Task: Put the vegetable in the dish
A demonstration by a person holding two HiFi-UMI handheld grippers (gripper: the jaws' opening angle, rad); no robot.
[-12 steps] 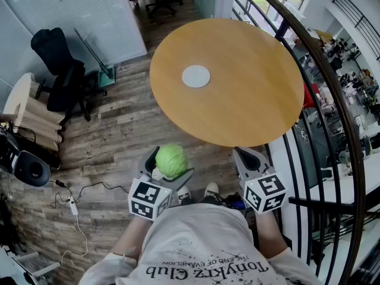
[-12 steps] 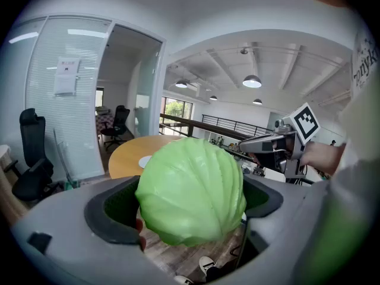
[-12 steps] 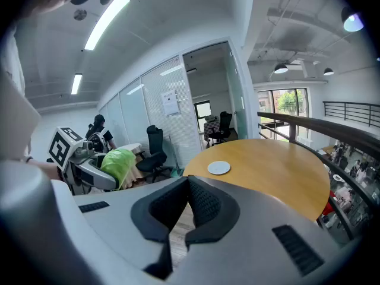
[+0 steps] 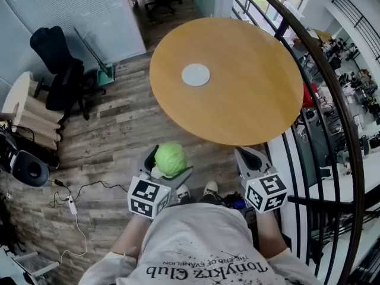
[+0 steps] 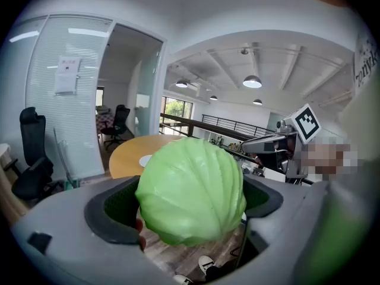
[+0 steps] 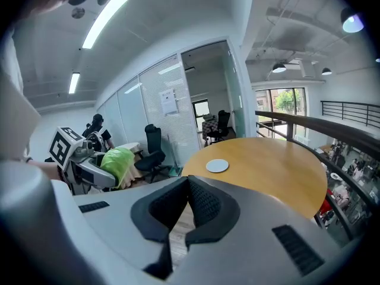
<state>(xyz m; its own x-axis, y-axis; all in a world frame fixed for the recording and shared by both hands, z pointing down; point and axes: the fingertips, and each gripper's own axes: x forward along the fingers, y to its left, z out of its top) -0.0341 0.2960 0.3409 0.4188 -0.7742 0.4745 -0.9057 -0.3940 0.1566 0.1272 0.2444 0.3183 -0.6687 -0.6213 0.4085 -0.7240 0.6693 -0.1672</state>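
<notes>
1. While clamped in the left gripper (image 4: 169, 164), cabbage (image 4: 171, 158) hung off the table (image 4: 255, 100), near its edge.
2. Right gripper (image 6: 189, 186) jaws were together, empty, near that edge.
3. Dish (image 4: 196, 75) sat on table.

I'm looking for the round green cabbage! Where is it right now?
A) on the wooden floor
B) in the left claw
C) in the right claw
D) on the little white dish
B: the cabbage sits squeezed between the pads of the left claw, short of the table, while the white dish holds nothing and the right claw is shut with nothing in it.
</notes>
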